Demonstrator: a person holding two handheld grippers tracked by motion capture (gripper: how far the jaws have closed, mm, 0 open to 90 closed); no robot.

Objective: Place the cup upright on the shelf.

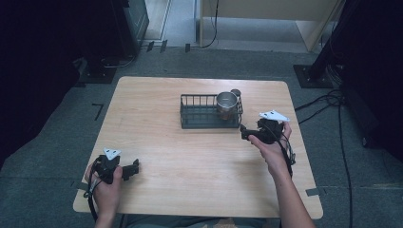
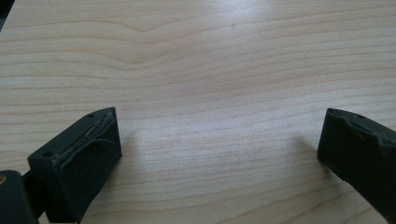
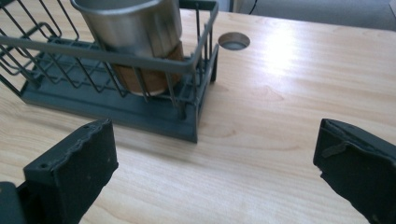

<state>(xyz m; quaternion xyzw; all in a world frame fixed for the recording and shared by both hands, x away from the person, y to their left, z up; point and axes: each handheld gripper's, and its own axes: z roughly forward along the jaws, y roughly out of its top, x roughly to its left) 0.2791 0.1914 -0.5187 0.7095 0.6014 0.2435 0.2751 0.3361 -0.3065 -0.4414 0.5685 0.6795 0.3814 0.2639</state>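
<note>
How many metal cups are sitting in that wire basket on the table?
1. A steel cup stands upright at the right end of the dark wire basket, just beyond the right hand-held gripper. The rest of the basket looks empty; nothing seems hidden.

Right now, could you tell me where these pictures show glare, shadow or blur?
In the right gripper view, a bright glare patch lies on the table near the round hole, and the cup in the rack reflects light. In the left gripper view, the wood is evenly lit, with soft shadows beside the jaws. In the high view, the surroundings are dark and the picture is slightly soft.
</note>
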